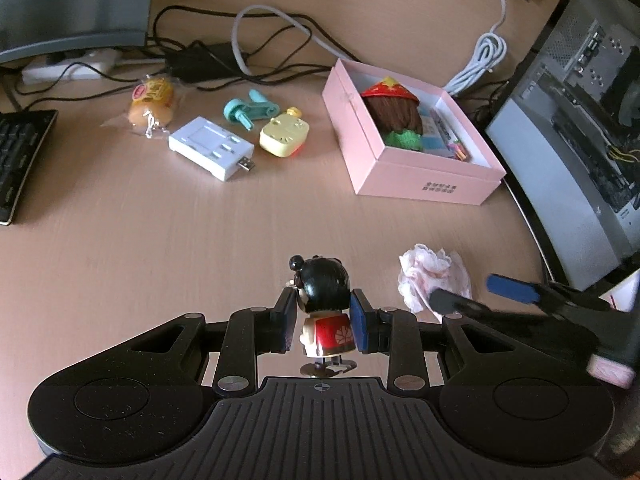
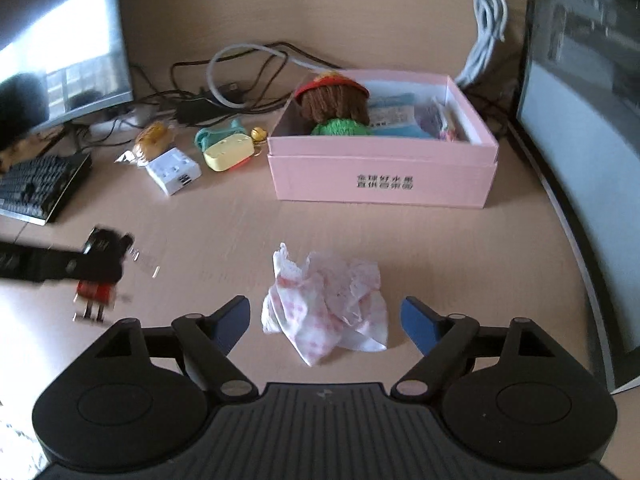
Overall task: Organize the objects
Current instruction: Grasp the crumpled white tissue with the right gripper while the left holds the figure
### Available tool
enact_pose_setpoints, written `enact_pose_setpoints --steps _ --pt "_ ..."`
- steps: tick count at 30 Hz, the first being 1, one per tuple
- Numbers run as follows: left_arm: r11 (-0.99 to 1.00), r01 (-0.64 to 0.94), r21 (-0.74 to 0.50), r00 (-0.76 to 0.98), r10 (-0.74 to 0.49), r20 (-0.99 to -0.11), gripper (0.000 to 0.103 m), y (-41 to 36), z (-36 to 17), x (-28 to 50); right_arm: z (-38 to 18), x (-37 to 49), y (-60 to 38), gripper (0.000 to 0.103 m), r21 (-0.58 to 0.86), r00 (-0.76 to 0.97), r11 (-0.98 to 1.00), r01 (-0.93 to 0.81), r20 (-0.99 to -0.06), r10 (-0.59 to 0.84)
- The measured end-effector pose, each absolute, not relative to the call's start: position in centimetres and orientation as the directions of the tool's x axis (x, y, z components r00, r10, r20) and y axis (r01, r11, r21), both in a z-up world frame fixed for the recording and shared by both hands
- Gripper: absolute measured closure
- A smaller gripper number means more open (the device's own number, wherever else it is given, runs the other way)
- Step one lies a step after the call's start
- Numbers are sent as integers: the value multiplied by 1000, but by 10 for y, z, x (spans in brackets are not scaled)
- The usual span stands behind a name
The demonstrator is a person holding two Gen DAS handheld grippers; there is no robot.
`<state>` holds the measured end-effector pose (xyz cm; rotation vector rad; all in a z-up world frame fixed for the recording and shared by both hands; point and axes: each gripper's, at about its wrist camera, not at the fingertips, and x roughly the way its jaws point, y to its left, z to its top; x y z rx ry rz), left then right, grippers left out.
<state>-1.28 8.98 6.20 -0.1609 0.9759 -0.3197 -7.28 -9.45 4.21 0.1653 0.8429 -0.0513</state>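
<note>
My left gripper [image 1: 323,320] is shut on a small doll figure [image 1: 325,300] with black hair and a red dress, held upright above the desk; it also shows blurred in the right wrist view [image 2: 100,268]. My right gripper [image 2: 325,320] is open, its fingers on either side of a crumpled pink-and-white wrapper [image 2: 326,304] that lies on the desk, also seen in the left wrist view [image 1: 434,276]. An open pink box [image 1: 416,176] [image 2: 384,176] stands further back and holds a knitted doll [image 1: 396,116] and small packets.
On the desk to the left of the box lie a white USB hub [image 1: 210,148], a yellow case [image 1: 284,136], a teal clip [image 1: 250,110] and a wrapped snack [image 1: 152,106]. Cables [image 1: 240,52], a keyboard [image 1: 20,156] and monitors [image 1: 568,128] border the area.
</note>
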Motion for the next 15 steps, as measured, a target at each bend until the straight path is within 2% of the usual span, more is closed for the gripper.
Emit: enact_pose_setpoints --steps 5,7,8,10,11,13,15 --pt "939 188 -287 512 -343 -788 71 96 59 -15 30 -50 -88 23 81 658 989 125 -753 -21" --pt "937 188 -296 500 -350 -792 71 99 57 -13 29 -44 -85 42 56 645 994 92 -764 -17" --pt "936 193 -295 496 -352 -793 71 99 57 -12 30 -43 -82 55 39 640 997 73 -768 -16" --pt "934 209 -289 493 -356 -794 71 97 59 -10 35 -44 -79 68 11 648 999 53 -761 -26" --pt "932 220 -289 490 -361 -793 71 96 59 -8 38 -47 -78 72 2 652 999 47 -758 -29" --pt "924 246 -292 484 -378 -789 71 91 61 -5 49 -53 -81 87 11 658 999 47 -753 -22" --pt "910 276 -311 479 -410 -776 71 85 64 -2 62 -64 -88 87 36 666 998 57 -746 -11"
